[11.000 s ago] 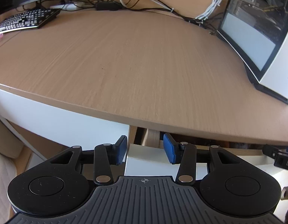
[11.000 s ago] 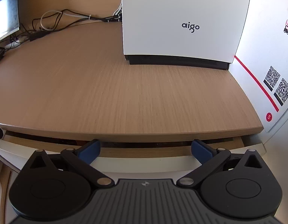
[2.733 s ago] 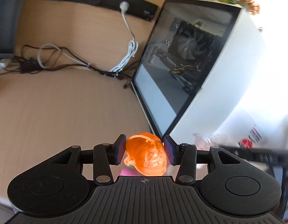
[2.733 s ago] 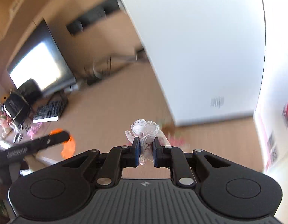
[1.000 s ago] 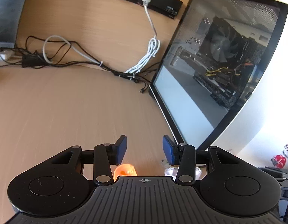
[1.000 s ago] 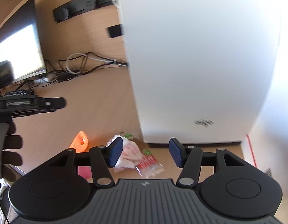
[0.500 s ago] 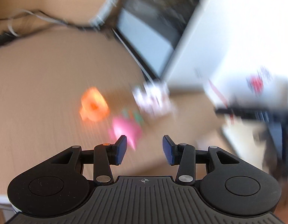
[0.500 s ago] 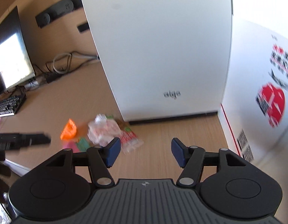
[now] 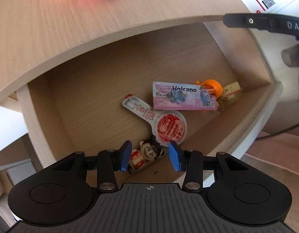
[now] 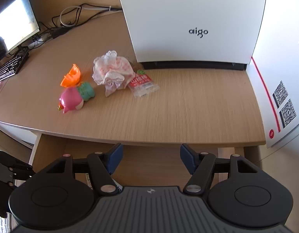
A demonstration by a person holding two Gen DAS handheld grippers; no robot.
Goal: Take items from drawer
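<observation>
The left hand-held gripper (image 9: 149,156), jaws apart and empty, hangs above a doll keychain (image 9: 144,153) in the drawer (image 9: 91,101); the right hand-held gripper (image 10: 151,160) stands apart, empty.

1. "Volcano" is showing in dark letters on the pink card (image 9: 184,96) lying in the drawer (image 9: 102,89).
2. "aigo" is standing on the white computer case (image 10: 192,19).
3. "DAS", perhaps cut off, is showing on the right gripper's black bar (image 9: 265,22).
4. Two QR codes are sitting on the white panel (image 10: 284,103).
</observation>
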